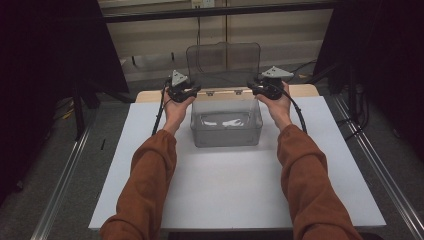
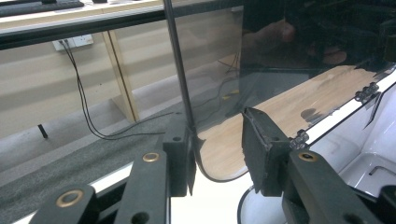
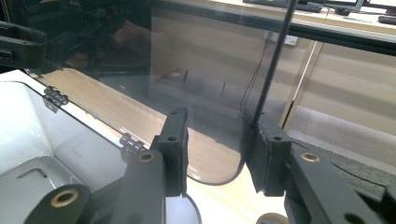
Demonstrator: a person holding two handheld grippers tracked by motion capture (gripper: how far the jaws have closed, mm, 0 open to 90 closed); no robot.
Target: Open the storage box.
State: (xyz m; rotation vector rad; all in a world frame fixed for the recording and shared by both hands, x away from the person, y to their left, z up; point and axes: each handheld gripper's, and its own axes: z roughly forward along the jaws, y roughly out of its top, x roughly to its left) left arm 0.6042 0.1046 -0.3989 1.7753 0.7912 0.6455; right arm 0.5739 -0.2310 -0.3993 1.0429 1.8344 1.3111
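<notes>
The left gripper (image 1: 192, 93) stands at the left end of the box's far edge, near the far edge of the bench (image 1: 150, 165); in the left gripper view its jaws straddle the lid's (image 1: 223, 62) lower left corner, one pad against the lid's side edge, the other standing off, so spread rather than pinching; the clear plastic box (image 1: 226, 122) sits in the middle of the bench's far half, its hinged lid raised upright along the back, small hinges (image 2: 367, 91) joining it to the rim; the right gripper (image 1: 256, 88) mirrors this at the right end, its jaws likewise spread about the lid's lower right corner, one pad close on the edge, whether touching I cannot tell; the lid looks light, thin and stiff, smooth enough to slip between hard pads, and likely to crack or strain its hinges if twisted; best taken by both side edges together, low near the corners, and swung evenly about the hinge line.
</notes>
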